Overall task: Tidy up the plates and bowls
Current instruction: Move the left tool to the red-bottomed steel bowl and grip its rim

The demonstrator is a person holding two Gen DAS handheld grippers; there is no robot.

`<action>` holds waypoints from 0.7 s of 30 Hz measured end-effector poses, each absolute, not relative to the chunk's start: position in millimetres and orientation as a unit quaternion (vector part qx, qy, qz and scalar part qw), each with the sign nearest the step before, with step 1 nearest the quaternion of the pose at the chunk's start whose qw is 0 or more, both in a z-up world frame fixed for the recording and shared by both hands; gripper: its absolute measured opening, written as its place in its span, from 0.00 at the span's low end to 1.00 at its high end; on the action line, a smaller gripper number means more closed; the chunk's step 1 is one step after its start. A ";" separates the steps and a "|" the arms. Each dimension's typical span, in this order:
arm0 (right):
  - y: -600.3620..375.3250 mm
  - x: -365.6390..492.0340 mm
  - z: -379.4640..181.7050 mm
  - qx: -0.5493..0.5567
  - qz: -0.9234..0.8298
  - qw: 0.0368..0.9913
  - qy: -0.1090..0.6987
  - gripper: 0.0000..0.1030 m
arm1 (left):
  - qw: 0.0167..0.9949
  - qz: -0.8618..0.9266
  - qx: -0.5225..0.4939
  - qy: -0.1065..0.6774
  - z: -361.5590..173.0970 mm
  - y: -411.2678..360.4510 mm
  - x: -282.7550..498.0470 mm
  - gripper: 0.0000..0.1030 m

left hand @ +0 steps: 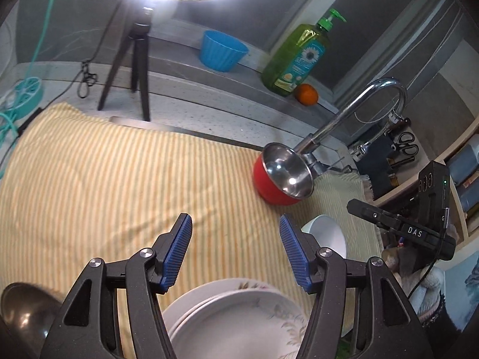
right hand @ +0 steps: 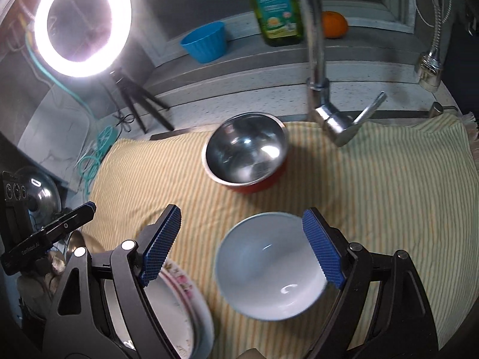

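The plates, stacked and floral-rimmed, are seen at the near edge of the striped cloth spread over the counter, directly under the left tool. The left tool is held wide apart above the stack, with nothing between its blue pads. The white bowl is set upright on the cloth just right of the plates, and is framed by the spread fingers of the right tool, which grips nothing; whether the right pad touches the bowl's rim cannot be told. A red bowl with a steel interior is found farther back on the cloth, near the faucet. On the ledge behind, a blue bowl, a green soap bottle and an orange are lined up.
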State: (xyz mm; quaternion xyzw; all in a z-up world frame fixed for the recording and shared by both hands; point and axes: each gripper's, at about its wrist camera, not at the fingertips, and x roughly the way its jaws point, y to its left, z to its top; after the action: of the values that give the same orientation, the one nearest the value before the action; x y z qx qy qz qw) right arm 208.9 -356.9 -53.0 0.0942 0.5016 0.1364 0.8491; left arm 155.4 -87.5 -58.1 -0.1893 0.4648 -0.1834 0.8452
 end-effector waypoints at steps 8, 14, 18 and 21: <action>-399.5 244.0 -67.9 0.164 0.131 0.837 0.506 0.83 | 0.831 -0.198 -0.204 0.478 -71.8 -124.4 194.5 0.58; -402.9 268.0 -80.7 0.186 0.142 0.822 0.519 0.68 | 0.819 -0.202 -0.213 0.493 -85.3 -144.1 224.4 0.46; -396.4 278.3 -91.6 0.190 0.154 0.811 0.531 0.55 | 0.808 -0.206 -0.220 0.506 -95.6 -153.6 239.1 0.38; -394.6 285.1 -100.5 0.203 0.160 0.801 0.540 0.46 | 0.808 -0.205 -0.214 0.510 -99.7 -160.4 246.5 0.34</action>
State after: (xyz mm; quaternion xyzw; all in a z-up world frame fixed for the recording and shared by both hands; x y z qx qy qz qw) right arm 285.1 -394.6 -100.5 0.2027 0.5403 0.1605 0.8008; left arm 246.5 -160.4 -99.7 -0.2143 0.5095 -0.2051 0.8077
